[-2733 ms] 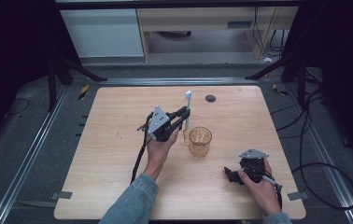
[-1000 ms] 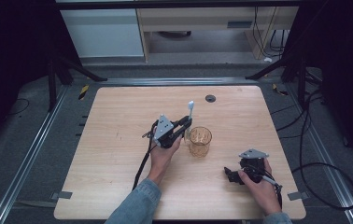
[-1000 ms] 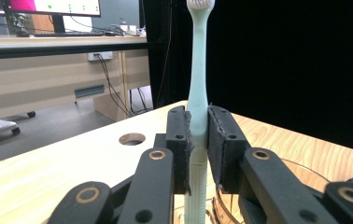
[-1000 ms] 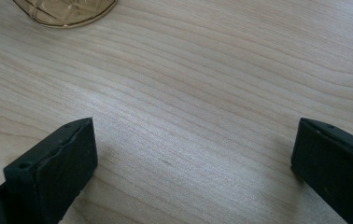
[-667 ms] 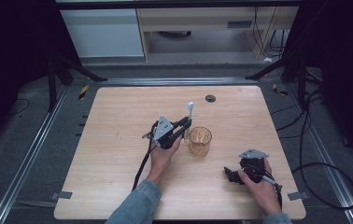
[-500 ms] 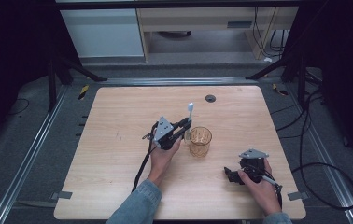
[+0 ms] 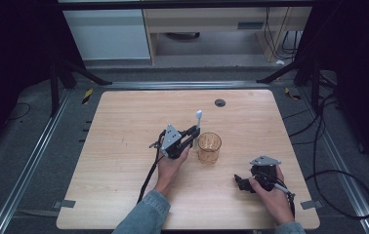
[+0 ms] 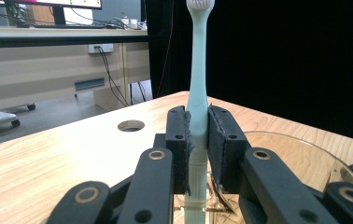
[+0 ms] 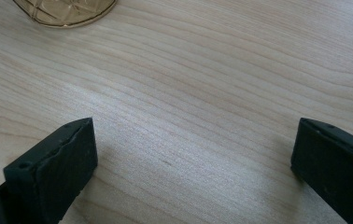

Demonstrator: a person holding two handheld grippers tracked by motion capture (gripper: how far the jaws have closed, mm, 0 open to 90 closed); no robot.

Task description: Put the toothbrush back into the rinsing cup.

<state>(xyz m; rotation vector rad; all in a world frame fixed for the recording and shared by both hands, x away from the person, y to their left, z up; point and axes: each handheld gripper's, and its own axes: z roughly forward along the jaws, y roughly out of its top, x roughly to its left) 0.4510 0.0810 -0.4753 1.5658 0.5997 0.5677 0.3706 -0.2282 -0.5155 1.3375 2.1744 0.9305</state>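
Note:
My left gripper (image 7: 193, 133) is shut on a pale toothbrush (image 7: 197, 120), which stands upright with its head up. In the left gripper view the toothbrush (image 8: 197, 84) is clamped between the two black pads (image 8: 177, 140), its handle running down past them. An amber glass cup (image 7: 209, 147) stands just right of this gripper, and its rim (image 8: 300, 154) shows close beside the jaws. My right gripper (image 7: 241, 183) rests low at the table's front right, open, with bare wood between its jaws (image 9: 191, 158). The cup's base (image 9: 65, 10) lies at the top left of the right gripper view.
The wooden table (image 7: 124, 122) has a round cable hole (image 7: 220, 102) near its far edge. Black cables (image 7: 329, 165) trail on the floor at the right. A white cabinet (image 7: 107, 34) and a low shelf stand beyond the table.
The left gripper with the toothbrush has moved slightly toward the person and closer to the cup since the earliest frame. The right gripper has stayed still.

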